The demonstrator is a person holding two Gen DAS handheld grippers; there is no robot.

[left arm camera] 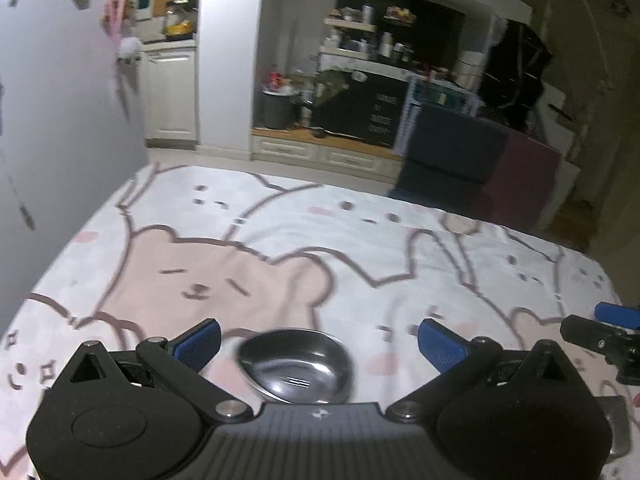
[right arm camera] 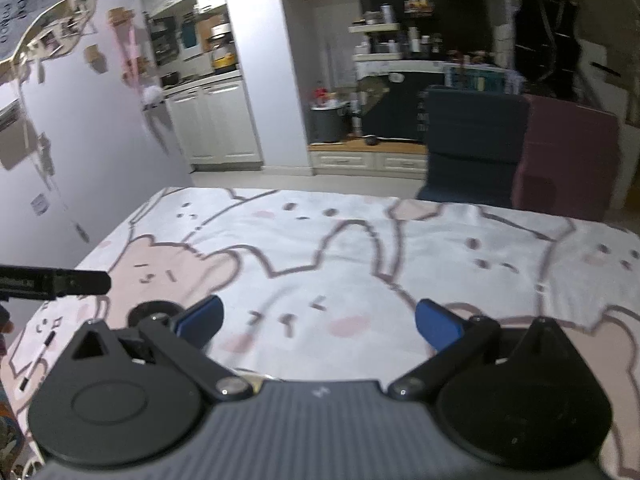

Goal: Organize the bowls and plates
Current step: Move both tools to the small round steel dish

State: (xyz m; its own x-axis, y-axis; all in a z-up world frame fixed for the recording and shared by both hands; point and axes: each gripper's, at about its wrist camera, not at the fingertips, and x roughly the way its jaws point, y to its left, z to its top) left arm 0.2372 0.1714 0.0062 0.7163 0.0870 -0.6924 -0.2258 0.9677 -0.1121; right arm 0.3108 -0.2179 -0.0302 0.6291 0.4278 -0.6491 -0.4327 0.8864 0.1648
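Bear tablecloth (left arm camera: 304, 236), steel bowl (left arm camera: 296, 366); left gripper (left arm camera: 318, 342) agape

Both wrist cameras sit low over the tablecloth (left arm camera: 304, 232), close behind their own blue fingers (left arm camera: 442, 346), facing across the table toward the shelving alcove (left arm camera: 384, 64). The left view tilts slightly and catches the right gripper (left arm camera: 616, 332) at its right edge; the right view catches the left gripper (right arm camera: 56, 282) at its left edge. Both views share the cloth (right arm camera: 360, 240), the alcove (right arm camera: 416, 48) and the white cabinets (right arm camera: 216, 120).
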